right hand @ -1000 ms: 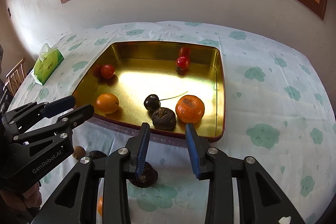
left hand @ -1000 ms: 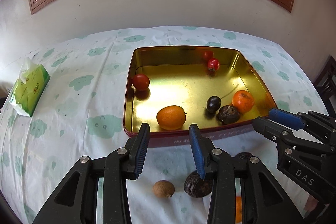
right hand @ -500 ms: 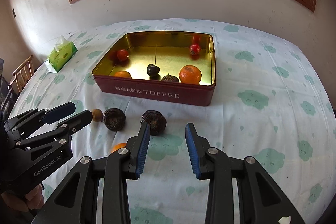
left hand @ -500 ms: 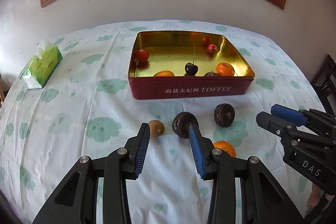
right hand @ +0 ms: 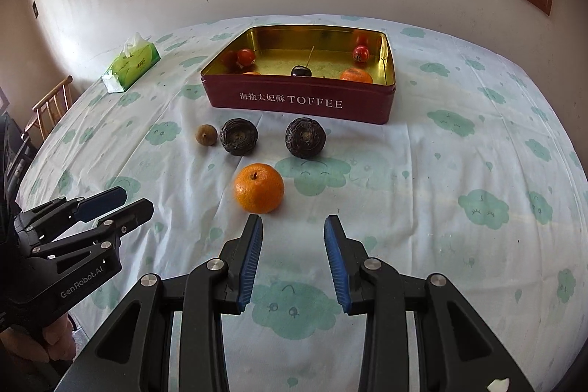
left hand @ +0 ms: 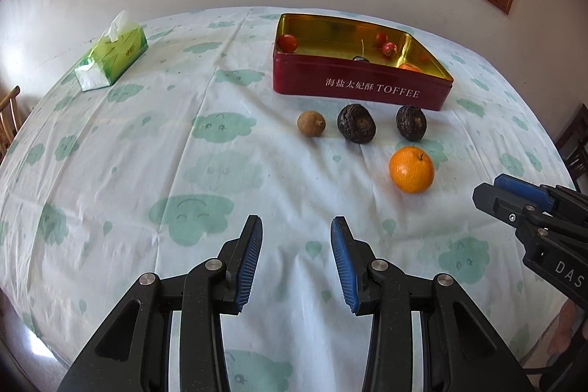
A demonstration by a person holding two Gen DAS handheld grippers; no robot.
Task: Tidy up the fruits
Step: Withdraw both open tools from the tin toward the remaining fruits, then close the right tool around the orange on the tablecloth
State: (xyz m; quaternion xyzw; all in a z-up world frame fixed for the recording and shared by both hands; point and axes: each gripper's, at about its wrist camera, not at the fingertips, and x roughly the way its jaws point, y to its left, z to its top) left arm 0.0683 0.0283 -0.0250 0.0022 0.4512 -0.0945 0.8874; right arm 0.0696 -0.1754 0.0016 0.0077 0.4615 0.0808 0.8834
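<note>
Glossy gold-lined red metal toffee tin [right hand: 299,100], matt cloud-printed cotton tablecloth [right hand: 459,171], two wrinkled rough dark fruits [right hand: 305,138], dimpled shiny orange mandarin [right hand: 259,187].

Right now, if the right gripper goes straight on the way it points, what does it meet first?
Probably bare tablecloth: the right gripper holds nothing, and the orange lies just left of its line. Depth is uncertain.

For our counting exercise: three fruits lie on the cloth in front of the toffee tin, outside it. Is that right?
Not three but four, as the right wrist view shows: a small brown fruit, two dark wrinkled fruits and an orange, all outside the toffee tin.
</note>
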